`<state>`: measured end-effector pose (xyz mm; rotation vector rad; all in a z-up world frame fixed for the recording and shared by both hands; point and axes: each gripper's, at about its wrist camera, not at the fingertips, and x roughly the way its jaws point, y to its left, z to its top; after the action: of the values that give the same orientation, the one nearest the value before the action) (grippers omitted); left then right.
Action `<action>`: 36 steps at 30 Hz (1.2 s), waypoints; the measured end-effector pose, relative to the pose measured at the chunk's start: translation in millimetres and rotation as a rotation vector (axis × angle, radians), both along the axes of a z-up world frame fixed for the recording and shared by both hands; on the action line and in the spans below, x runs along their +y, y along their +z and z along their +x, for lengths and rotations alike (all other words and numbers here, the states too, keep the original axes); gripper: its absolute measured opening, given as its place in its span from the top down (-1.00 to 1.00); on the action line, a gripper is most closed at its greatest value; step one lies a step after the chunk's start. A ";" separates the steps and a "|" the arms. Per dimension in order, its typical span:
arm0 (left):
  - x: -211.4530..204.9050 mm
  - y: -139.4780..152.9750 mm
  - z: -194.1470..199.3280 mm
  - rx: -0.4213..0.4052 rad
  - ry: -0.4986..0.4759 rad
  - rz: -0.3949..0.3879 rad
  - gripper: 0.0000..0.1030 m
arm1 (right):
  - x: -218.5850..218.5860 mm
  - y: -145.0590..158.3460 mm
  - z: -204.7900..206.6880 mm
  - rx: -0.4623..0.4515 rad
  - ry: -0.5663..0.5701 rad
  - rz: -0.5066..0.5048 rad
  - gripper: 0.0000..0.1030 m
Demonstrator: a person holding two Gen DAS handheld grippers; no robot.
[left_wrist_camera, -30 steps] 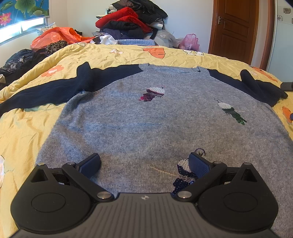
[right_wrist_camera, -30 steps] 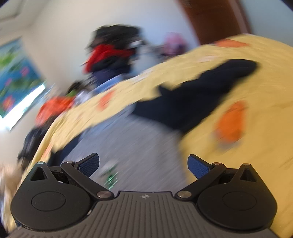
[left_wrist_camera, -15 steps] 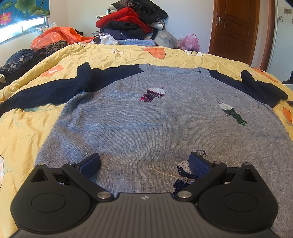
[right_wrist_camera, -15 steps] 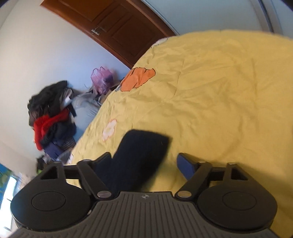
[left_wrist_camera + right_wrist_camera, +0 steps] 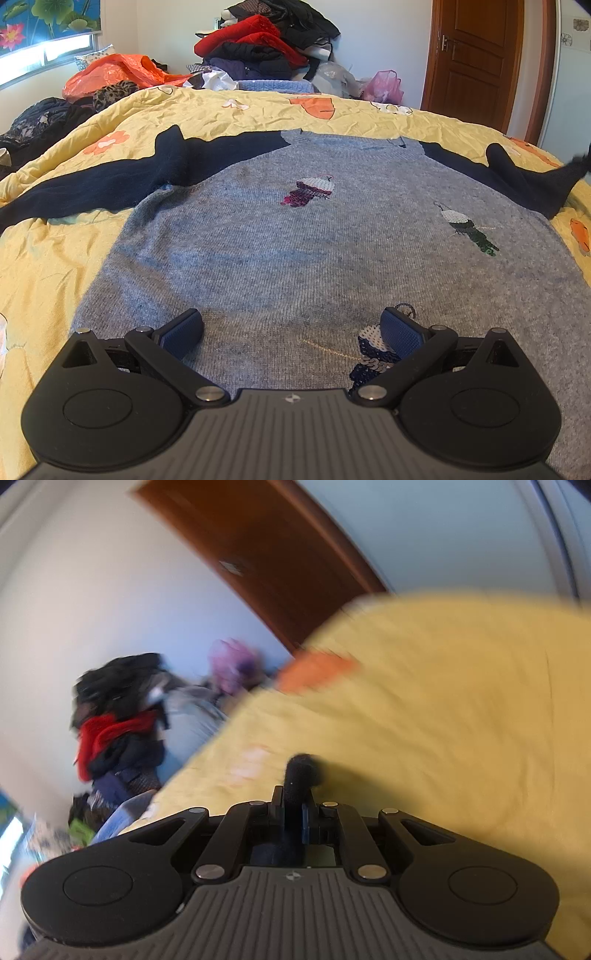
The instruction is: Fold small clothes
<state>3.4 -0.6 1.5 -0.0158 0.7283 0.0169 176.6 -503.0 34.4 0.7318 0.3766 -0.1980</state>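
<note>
A grey knit sweater [image 5: 314,251] with navy sleeves and sequin patches lies flat on the yellow bedspread [image 5: 55,258]. Its left sleeve [image 5: 92,188] stretches out flat. Its right sleeve [image 5: 535,181] is lifted at the cuff at the frame's right edge. My left gripper [image 5: 291,328] hovers open over the sweater's lower part, nothing between its fingers. In the blurred right wrist view, my right gripper [image 5: 295,805] is shut on the navy sleeve cuff [image 5: 301,771], which sticks up between the pads.
A heap of clothes [image 5: 266,48] and an orange plastic bag [image 5: 118,70] lie beyond the bed's far edge, with a pink bag [image 5: 382,86] beside a wooden door [image 5: 476,55]. Dark garments [image 5: 40,118] sit at the bed's left side.
My right gripper swung to the right sleeve's cuff and closed on it. The cuff now rises off the bedspread. The left gripper has stayed still.
</note>
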 end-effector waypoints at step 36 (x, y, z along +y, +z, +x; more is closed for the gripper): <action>-69.8 43.9 136.2 0.045 -0.096 -0.215 -1.00 | 204.7 -51.7 -104.5 -0.051 0.478 0.112 -0.41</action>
<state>139.6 -70.4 45.5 -0.1864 0.7723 -0.1535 72.1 -298.3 -17.3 0.7348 0.5055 0.2938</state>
